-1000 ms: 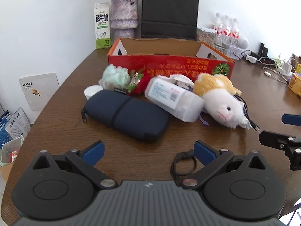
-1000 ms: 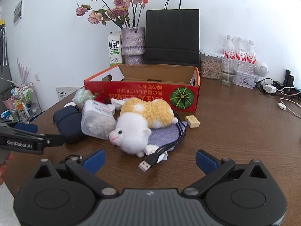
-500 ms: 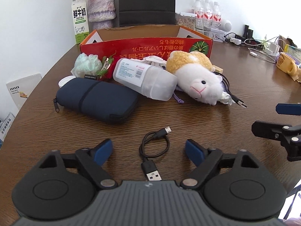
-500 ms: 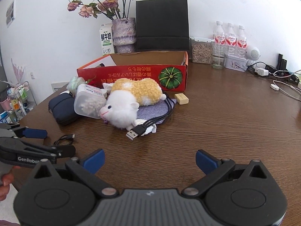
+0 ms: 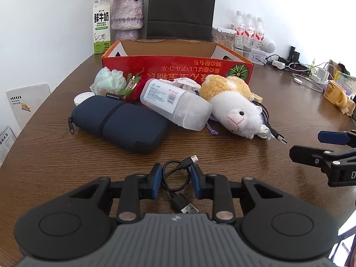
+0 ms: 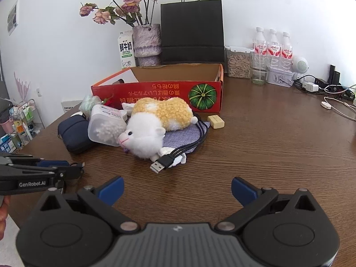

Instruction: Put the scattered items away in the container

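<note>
My left gripper [image 5: 174,174] is low over the brown table, its jaws closing on a short black USB cable [image 5: 186,207]; the blue pads press the coiled loop from both sides. In the right wrist view the left gripper [image 6: 72,168] shows at the left edge. My right gripper [image 6: 178,188] stands open over bare wood with nothing between its fingers. Behind lie a navy pouch [image 5: 120,122], a tipped clear plastic jar [image 5: 175,102], a white-and-yellow plush [image 5: 233,109] and a multi-head cable [image 6: 178,151]. The open red cardboard box [image 5: 178,66] stands beyond them.
A grey cloth pouch [image 6: 184,135] lies under the plush, with a small yellow block [image 6: 215,121] beside it. A milk carton [image 5: 101,26], vase [image 5: 128,15], black paper bag [image 5: 181,9] and water bottles [image 6: 272,46] line the wall. Chargers and cords [image 5: 307,75] clutter the far right.
The left jaws went from wide open to closed on the short black cable, which came into view between them. The right gripper stayed open and hardly moved.
</note>
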Demonstrator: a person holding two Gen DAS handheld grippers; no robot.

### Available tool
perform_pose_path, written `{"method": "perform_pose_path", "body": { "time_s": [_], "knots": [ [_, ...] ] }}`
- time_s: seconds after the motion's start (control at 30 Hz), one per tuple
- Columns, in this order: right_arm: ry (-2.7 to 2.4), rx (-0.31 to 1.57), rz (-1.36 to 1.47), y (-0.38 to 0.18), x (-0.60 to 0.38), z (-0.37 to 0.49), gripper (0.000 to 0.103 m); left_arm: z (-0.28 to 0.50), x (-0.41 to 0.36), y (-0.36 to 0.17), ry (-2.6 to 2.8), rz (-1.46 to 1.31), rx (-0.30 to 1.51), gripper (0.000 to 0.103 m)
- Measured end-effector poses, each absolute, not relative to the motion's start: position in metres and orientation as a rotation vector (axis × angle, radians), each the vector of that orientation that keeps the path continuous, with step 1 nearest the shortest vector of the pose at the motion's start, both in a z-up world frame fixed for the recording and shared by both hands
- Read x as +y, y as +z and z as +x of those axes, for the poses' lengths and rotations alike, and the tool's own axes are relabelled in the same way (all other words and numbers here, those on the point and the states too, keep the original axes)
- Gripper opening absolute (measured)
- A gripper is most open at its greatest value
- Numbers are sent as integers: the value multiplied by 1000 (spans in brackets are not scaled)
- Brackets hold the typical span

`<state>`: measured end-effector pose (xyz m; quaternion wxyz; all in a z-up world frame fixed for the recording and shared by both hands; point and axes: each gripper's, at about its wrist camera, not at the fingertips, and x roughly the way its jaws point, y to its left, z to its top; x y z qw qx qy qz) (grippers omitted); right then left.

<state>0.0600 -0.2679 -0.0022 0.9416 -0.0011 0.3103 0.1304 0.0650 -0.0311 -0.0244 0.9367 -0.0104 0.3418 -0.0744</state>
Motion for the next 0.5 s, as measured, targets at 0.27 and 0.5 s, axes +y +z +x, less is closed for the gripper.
{"method": "perform_pose_path", "body": {
  "time_s": [0.27,0.5],
  "knots": [
    [191,571,-23,14,-277,98,102,63,-21,-8,-127,-49,636,28],
    [144,661,-27,-4,-277,163,69,68,-13,-5,-105,-66,625,28]
  ]
}}
